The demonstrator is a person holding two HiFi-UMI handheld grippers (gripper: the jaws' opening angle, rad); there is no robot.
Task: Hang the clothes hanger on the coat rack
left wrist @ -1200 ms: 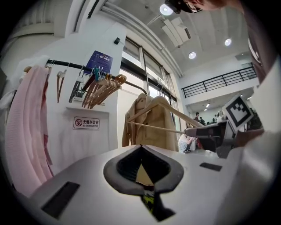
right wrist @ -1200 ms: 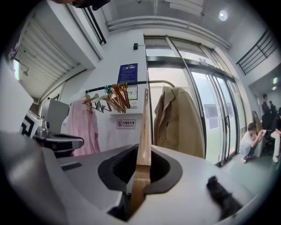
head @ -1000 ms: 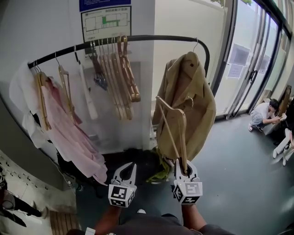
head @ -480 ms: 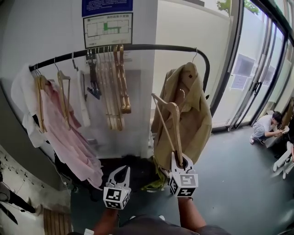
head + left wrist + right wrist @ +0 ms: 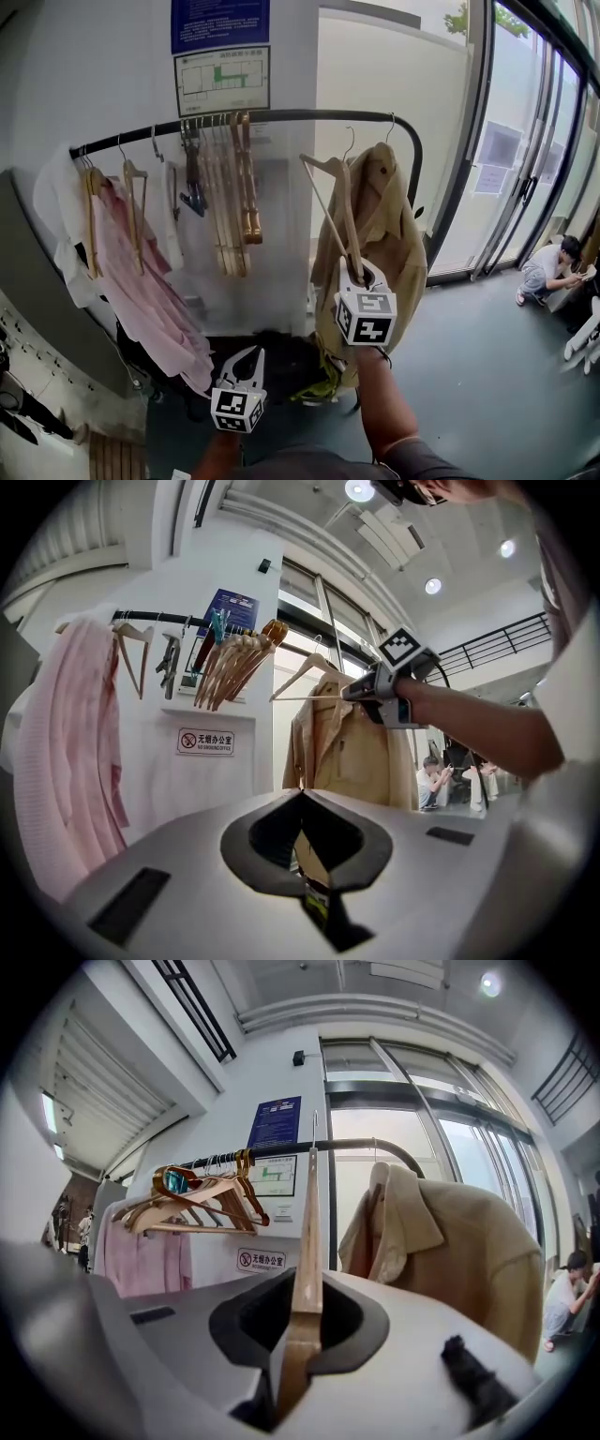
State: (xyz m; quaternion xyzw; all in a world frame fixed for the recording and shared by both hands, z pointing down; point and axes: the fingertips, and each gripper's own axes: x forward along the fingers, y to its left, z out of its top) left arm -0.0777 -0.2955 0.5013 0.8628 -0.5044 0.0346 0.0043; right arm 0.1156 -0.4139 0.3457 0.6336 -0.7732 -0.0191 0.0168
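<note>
A black coat rack rail (image 5: 281, 116) runs across the wall and curves down at its right end. My right gripper (image 5: 354, 267) is raised in front of a tan coat (image 5: 389, 234) and is shut on the lower end of a wooden hanger (image 5: 336, 202). The hanger's metal hook (image 5: 349, 142) stands just below the rail. In the right gripper view the hanger (image 5: 307, 1213) rises from between the jaws toward the rail (image 5: 281, 1150). My left gripper (image 5: 253, 353) hangs low, shut and empty; its tips (image 5: 300, 794) meet. The left gripper view shows the right gripper (image 5: 375, 682) holding the hanger (image 5: 305, 672).
Several wooden hangers (image 5: 230, 197) crowd the rail's middle, and a pink garment (image 5: 131, 272) hangs at its left. A gap on the rail lies between those hangers and the coat. Glass doors (image 5: 525, 169) stand at the right, where a person (image 5: 548, 272) crouches on the floor.
My right gripper has risen with the wooden hanger, bringing its hook from coat height up to just under the rail. The left gripper stays low.
</note>
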